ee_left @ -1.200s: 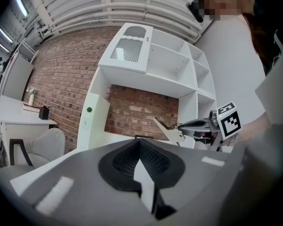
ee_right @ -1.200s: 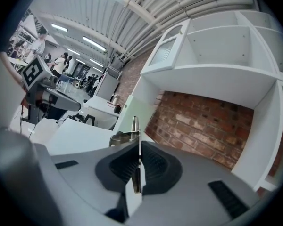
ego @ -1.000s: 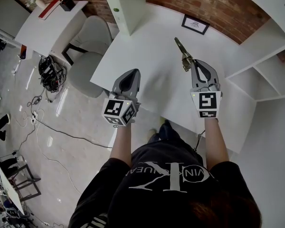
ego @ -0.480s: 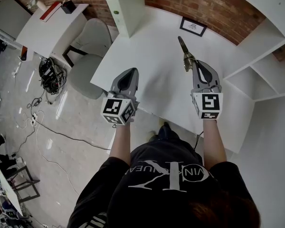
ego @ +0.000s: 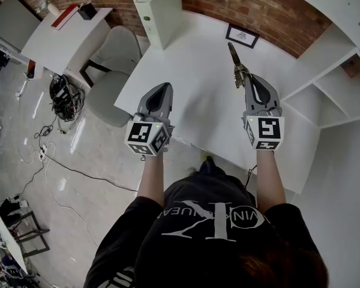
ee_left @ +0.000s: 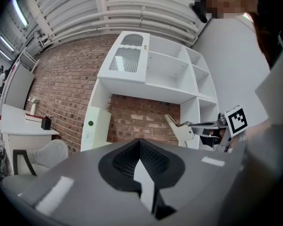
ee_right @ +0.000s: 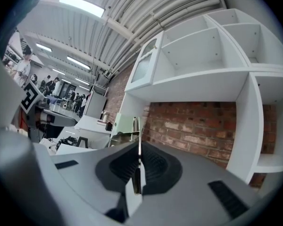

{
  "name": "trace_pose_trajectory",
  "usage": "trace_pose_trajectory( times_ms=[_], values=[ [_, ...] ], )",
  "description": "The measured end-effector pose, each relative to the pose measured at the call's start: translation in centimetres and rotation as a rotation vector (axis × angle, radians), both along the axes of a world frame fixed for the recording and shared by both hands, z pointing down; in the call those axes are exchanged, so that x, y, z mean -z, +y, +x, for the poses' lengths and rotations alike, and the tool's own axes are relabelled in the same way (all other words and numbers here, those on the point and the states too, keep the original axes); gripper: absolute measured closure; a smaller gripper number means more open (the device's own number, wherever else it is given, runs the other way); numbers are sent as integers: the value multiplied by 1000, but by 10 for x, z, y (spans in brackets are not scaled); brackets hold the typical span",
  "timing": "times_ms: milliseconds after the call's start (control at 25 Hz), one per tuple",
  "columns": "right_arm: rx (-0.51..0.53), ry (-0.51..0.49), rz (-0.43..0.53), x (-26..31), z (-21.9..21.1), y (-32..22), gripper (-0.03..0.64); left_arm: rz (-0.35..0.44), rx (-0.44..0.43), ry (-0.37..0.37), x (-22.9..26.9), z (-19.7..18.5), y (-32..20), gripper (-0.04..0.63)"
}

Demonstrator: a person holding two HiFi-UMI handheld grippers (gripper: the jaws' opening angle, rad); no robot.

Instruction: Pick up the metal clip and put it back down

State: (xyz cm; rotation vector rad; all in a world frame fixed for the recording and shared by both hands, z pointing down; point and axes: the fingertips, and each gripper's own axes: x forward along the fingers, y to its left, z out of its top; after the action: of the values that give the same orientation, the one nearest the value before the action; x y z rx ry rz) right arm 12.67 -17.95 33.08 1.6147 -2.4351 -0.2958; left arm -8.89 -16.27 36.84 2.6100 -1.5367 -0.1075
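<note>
The metal clip [ego: 236, 65] is a long brass-and-steel clamp, held in the air above the white table [ego: 192, 101]. My right gripper [ego: 248, 80] is shut on its near end, and the clip points away toward the brick wall. In the right gripper view the clip [ee_right: 139, 138] shows edge-on as a thin blade between the pads of the right gripper [ee_right: 138, 172]. My left gripper [ego: 163, 89] hovers over the table's left front edge, shut, with nothing in it. The left gripper view shows its jaws [ee_left: 141, 164] closed and the clip [ee_left: 178, 128] off to the right.
A small framed picture [ego: 243, 36] lies at the table's far side. A white upright box [ego: 158, 11] stands at the back left and white shelving [ego: 342, 89] on the right. A grey chair [ego: 115, 56], a side desk [ego: 60, 32] and floor cables [ego: 64, 93] are to the left.
My right gripper has risen a little with the clip and rolled slightly, so the clip's tip now sits nearer the framed picture. The left gripper has stayed in place.
</note>
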Motion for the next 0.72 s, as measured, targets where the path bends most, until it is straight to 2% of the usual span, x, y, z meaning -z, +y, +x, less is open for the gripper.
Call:
trace_pose_trajectory(
  times_ms=[720],
  values=[
    [9,-44,37,19,1,1,600,25,42,6,17,-14,-1,589]
  ],
)
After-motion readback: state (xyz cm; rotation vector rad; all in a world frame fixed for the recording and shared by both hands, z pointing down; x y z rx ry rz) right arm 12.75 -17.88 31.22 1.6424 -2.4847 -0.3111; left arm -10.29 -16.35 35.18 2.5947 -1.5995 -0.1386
